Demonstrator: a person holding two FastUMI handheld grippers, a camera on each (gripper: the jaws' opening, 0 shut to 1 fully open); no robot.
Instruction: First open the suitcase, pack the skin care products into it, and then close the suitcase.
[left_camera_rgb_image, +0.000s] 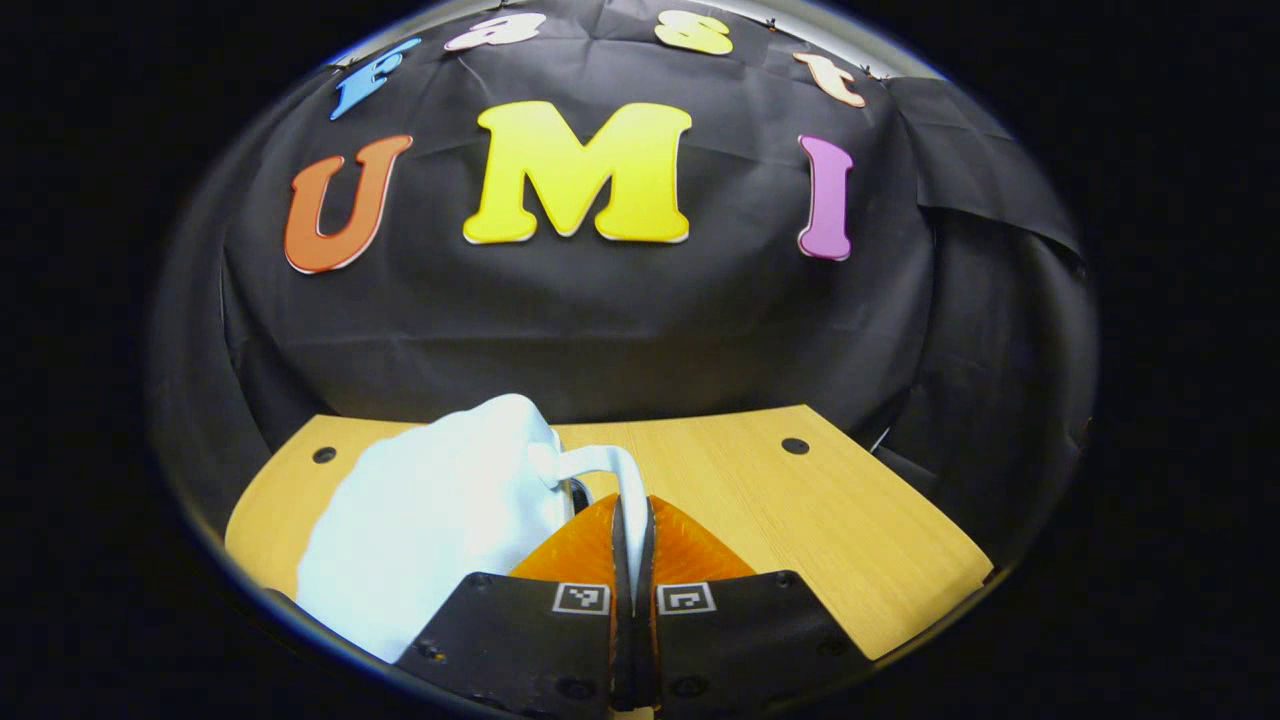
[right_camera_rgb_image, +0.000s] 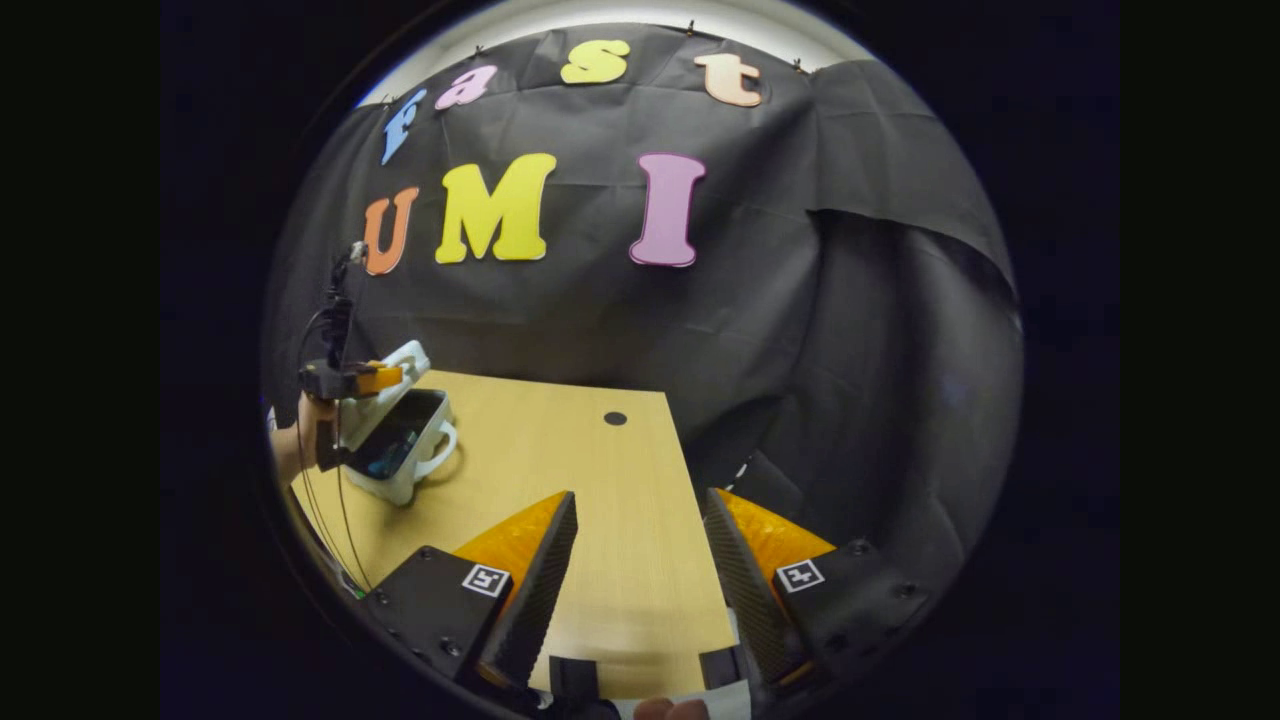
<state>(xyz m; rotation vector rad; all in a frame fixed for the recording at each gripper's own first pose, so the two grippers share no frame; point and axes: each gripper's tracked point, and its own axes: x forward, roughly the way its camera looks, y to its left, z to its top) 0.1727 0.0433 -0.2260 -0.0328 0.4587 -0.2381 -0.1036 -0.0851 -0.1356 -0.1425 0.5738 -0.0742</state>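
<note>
Your left claw (left_camera_rgb_image: 632, 520) is pinched tight on the white suitcase's (left_camera_rgb_image: 430, 520) lid edge, at 7 o'clock on the worktop (left_camera_rgb_image: 800, 520) in the left gripper view. Your right claw (right_camera_rgb_image: 640, 545) gapes wide, holding nothing, over bare wood, with the suitcase lid raised at 9 o'clock in the right gripper view

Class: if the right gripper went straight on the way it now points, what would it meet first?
Probably nothing soon: the open right gripper points over bare wooden table towards the booth's black cloth wall. The white suitcase lies well off to its left.
</note>
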